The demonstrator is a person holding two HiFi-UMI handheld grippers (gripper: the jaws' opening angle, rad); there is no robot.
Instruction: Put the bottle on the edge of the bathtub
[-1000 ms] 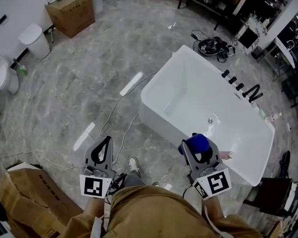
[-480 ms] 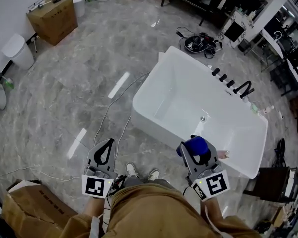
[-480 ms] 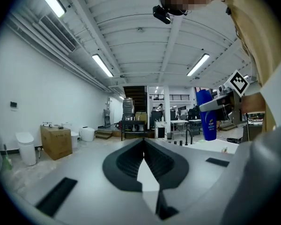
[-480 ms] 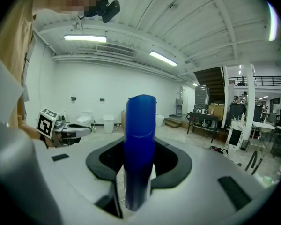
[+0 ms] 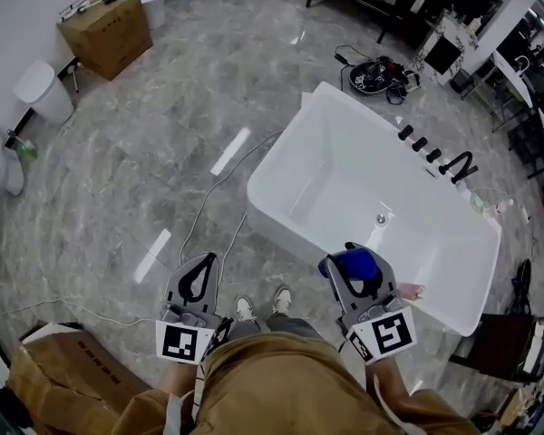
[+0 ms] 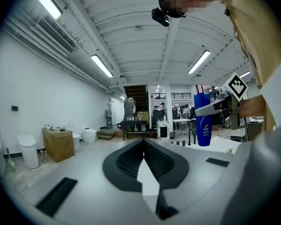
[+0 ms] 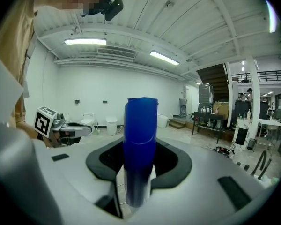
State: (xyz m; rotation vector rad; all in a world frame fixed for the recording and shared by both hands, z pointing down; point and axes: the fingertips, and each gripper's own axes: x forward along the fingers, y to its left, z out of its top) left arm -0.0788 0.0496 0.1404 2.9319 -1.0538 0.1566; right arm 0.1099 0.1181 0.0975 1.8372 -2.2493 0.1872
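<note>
Your right gripper is clamped on the blue bottle, held upright.
In the head view the bottle sits lower right of centre, overlapping the near rim of the white bathtub that fills the right half. Your left gripper, at lower left, has its jaws together with nothing between them.
</note>
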